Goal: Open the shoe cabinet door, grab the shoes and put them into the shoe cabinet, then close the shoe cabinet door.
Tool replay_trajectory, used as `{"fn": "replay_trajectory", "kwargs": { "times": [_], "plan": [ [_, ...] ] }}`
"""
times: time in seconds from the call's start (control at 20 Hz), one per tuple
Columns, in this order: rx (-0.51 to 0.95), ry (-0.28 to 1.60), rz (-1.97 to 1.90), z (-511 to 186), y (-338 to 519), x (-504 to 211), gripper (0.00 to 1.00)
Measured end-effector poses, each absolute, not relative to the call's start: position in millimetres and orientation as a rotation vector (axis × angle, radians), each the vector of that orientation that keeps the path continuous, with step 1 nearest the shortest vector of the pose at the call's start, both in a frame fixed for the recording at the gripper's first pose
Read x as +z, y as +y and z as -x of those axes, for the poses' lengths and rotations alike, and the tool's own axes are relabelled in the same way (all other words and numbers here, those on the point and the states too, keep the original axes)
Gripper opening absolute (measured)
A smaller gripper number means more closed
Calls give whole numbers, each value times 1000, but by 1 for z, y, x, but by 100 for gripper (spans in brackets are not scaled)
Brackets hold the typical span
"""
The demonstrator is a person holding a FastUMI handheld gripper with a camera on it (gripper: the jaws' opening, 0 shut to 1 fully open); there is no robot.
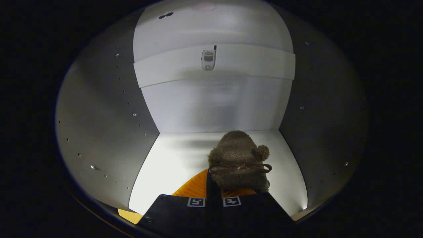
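Observation:
A fuzzy brown shoe (pixel 238 152) with a pompom, a thin bow and an orange sole (pixel 195 188) sits low inside the white shoe cabinet, over its floor (pixel 172 162). My gripper (pixel 214 193) is inside the cabinet's opening. Its two black fingers (pixel 178 211) stand close together, pinching the shoe's near edge. The toe points toward the back wall. The fingers hide the rear of the shoe, and I cannot tell whether the sole rests on the floor.
A white shelf (pixel 257 66) crosses the cabinet higher up, with a small flip phone (pixel 208 59) on it. Grey side walls (pixel 109 132) with rows of peg holes close in left and right. Bare floor lies left of the shoe.

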State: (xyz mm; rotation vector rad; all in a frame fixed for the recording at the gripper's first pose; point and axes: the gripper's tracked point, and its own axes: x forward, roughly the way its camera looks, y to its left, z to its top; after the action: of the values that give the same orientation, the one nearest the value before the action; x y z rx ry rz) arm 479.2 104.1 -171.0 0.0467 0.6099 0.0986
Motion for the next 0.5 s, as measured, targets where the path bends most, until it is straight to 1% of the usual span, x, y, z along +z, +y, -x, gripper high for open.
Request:
{"fn": "replay_trajectory", "kwargs": {
  "times": [0.1, 0.15, 0.2, 0.3, 0.35, 0.5],
  "plan": [
    [101, 607, -36, -477, 106, -170, 7],
    [96, 604, -31, -477, 106, -170, 12],
    [99, 605, -31, -475, 107, -169, 15],
    [89, 603, -31, -471, 105, -166, 27],
    [84, 610, -33, -469, 104, -166, 34],
    [91, 606, -35, -451, 107, -156, 72]
  ]
}}
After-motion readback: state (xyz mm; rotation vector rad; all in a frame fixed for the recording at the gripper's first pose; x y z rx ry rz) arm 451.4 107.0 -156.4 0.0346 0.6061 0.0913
